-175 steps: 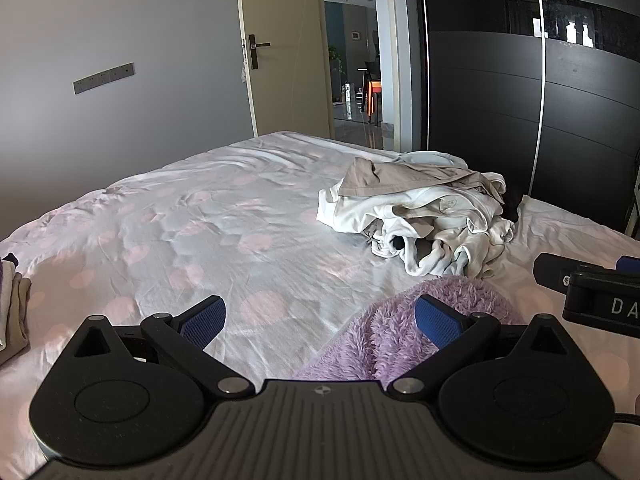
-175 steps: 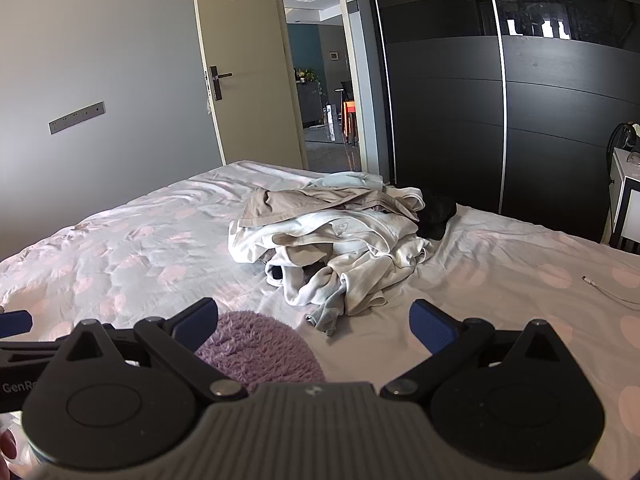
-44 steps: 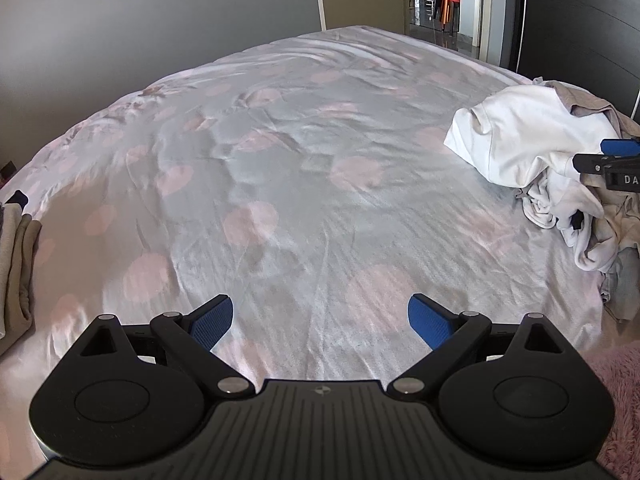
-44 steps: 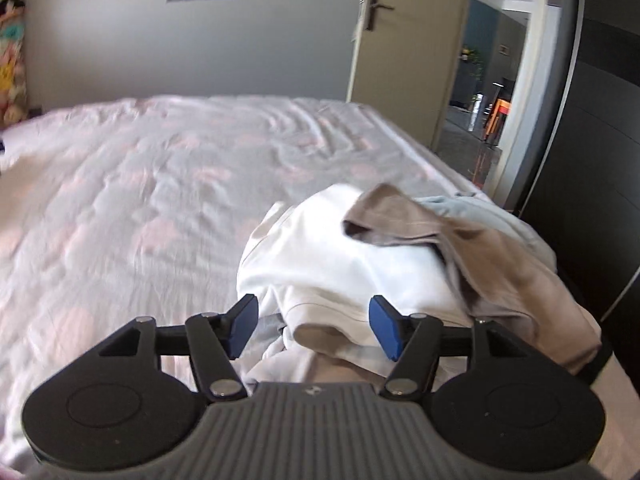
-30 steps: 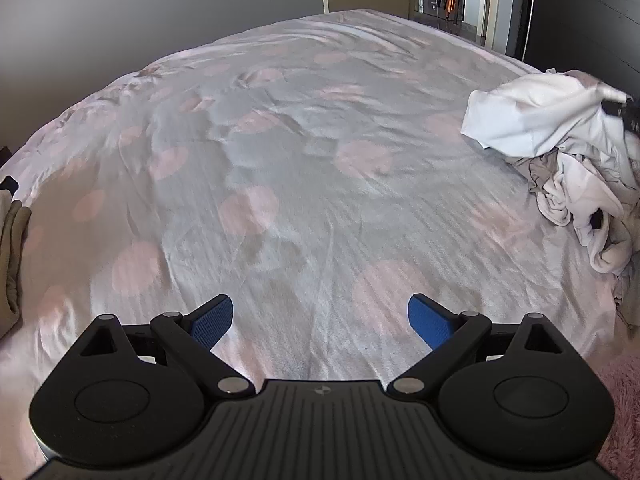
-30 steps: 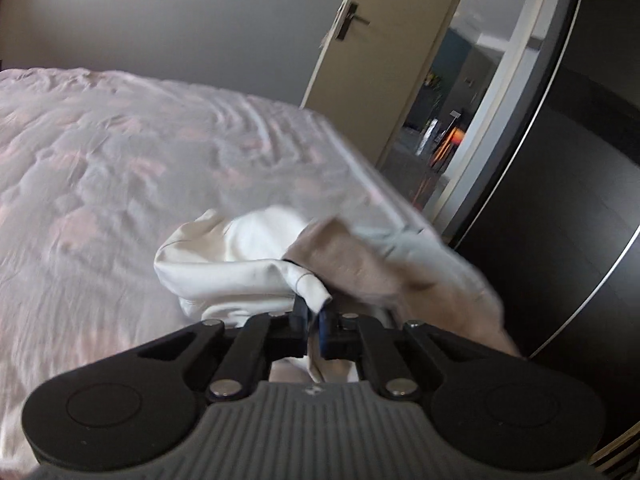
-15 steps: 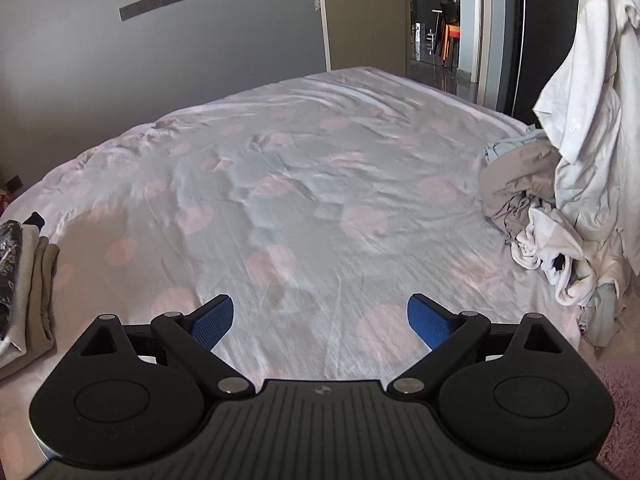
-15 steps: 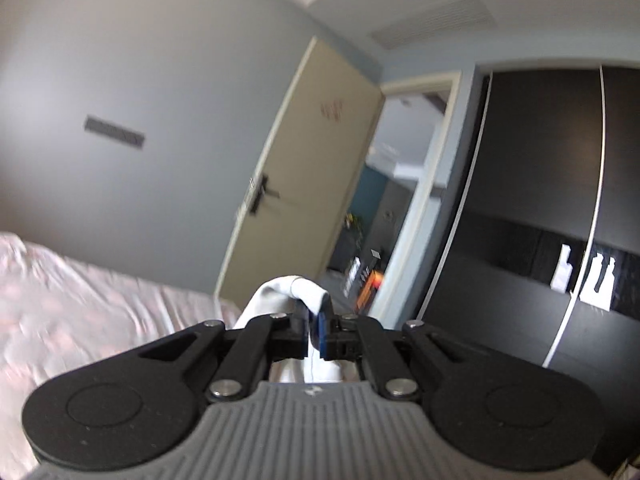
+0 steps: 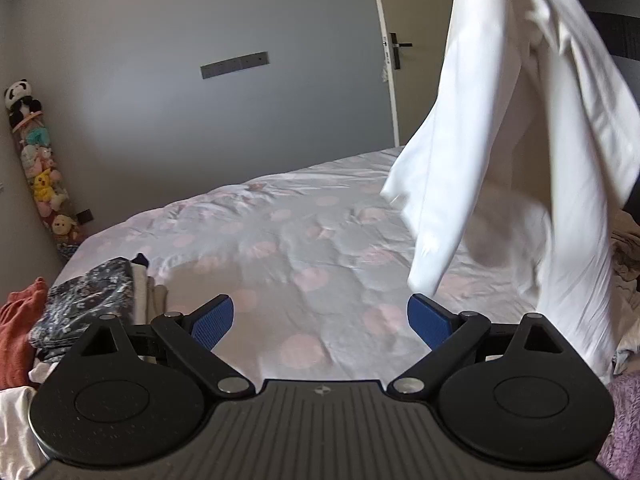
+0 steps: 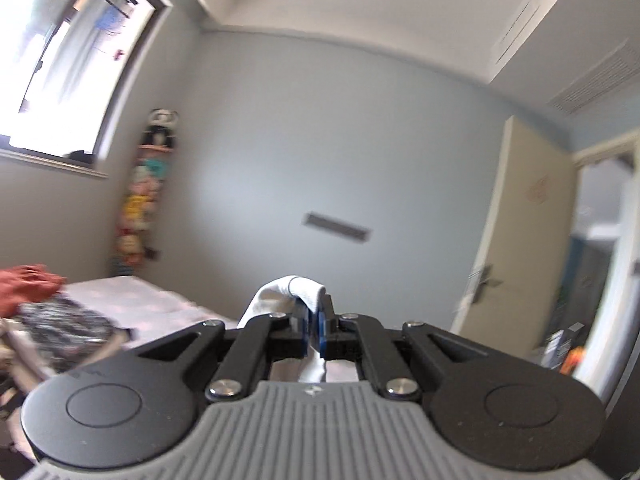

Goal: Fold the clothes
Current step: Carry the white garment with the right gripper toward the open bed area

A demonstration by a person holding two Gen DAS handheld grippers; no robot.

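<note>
A white garment (image 9: 520,152) hangs in the air over the right side of the bed (image 9: 280,248), held from above. My right gripper (image 10: 314,326) is shut on a fold of this white garment (image 10: 290,290), raised high and pointing at the far wall. My left gripper (image 9: 320,322) is open and empty, low over the near edge of the bed, left of the hanging cloth. The pile of unfolded clothes (image 9: 626,256) lies at the right edge, partly hidden by the garment.
A stack of folded clothes with a dark patterned piece (image 9: 86,296) on top and a red garment (image 9: 18,320) lie at the left of the bed. A purple fluffy item (image 9: 624,420) is at the near right. Plush toys (image 9: 36,168) hang in the left corner.
My right gripper has lifted the white garment higher and swung it left over the bed. My left gripper has tilted up and turned left, still open.
</note>
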